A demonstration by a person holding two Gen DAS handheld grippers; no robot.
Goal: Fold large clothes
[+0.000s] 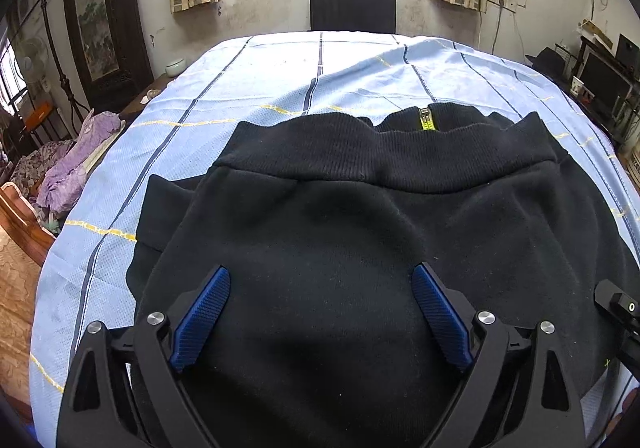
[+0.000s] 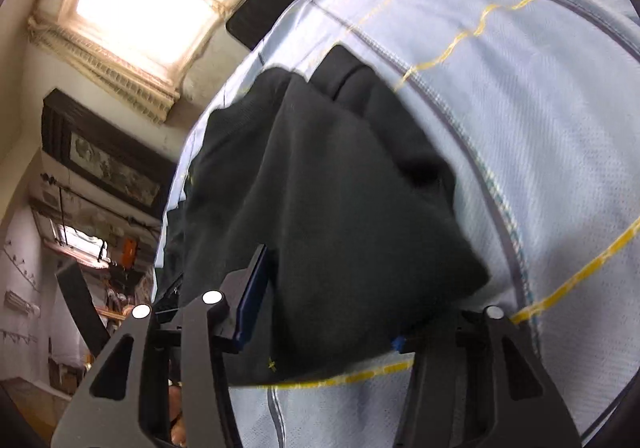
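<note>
A large black sweatshirt [image 1: 360,224] lies on the blue checked sheet [image 1: 200,128], ribbed hem toward the window, a yellow zipper [image 1: 425,123] showing at its far edge. My left gripper [image 1: 320,284] is open just above the near part of the garment, blue pads [image 1: 202,318] wide apart and empty. In the right wrist view the same black cloth [image 2: 340,208] is bunched and drapes between the fingers of my right gripper [image 2: 320,312]. Its left blue pad [image 2: 252,300] shows and the right pad is hidden under the fabric. The fingers stand apart. The view is tilted.
A black chair [image 1: 353,8] stands at the far side under the bright window. Purple clothes [image 1: 72,168] and a wooden bed frame [image 1: 24,216] are at the left. Shelves with a monitor [image 1: 600,76] are at the right. The other gripper's body [image 1: 620,312] shows at the right edge.
</note>
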